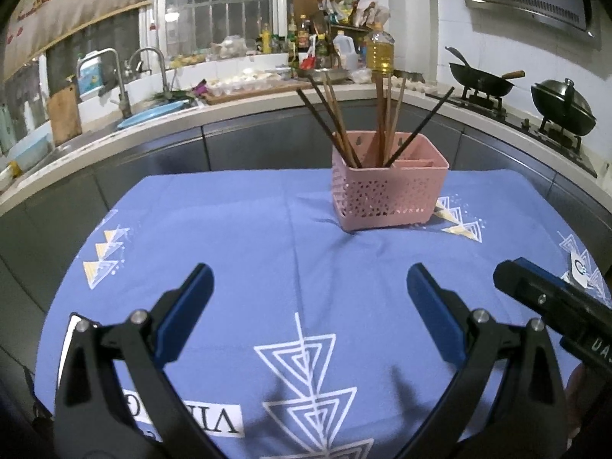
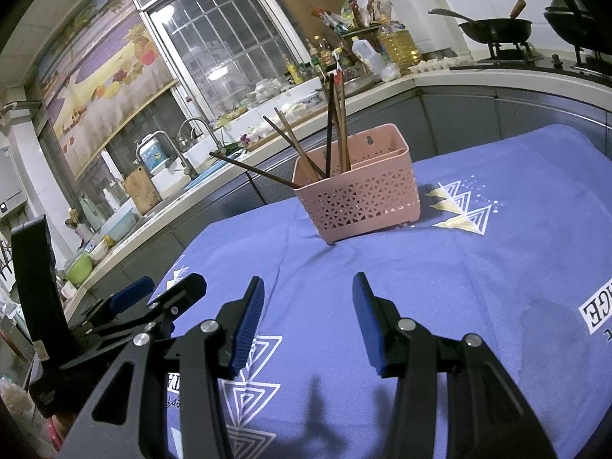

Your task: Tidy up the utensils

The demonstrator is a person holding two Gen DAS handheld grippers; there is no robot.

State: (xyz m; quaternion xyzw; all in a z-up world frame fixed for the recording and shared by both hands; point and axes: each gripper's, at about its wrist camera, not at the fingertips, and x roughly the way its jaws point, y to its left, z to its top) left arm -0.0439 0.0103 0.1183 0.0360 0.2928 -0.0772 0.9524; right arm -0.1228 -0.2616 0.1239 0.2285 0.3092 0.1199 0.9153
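Both the left gripper (image 1: pixel 310 287) and right gripper (image 2: pixel 308 298) hang spread and empty above the blue tablecloth (image 1: pixel 237 229). Every chopstick (image 1: pixel 336 126) appears already inside the pink perforated caddy (image 1: pixel 386 191), so tidying the splayed ones likely calls for pinching high on the shaft, avoiding tipping it

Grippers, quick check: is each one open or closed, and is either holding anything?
Left gripper: open, fingers wide apart, holding nothing.
Right gripper: open, holding nothing.
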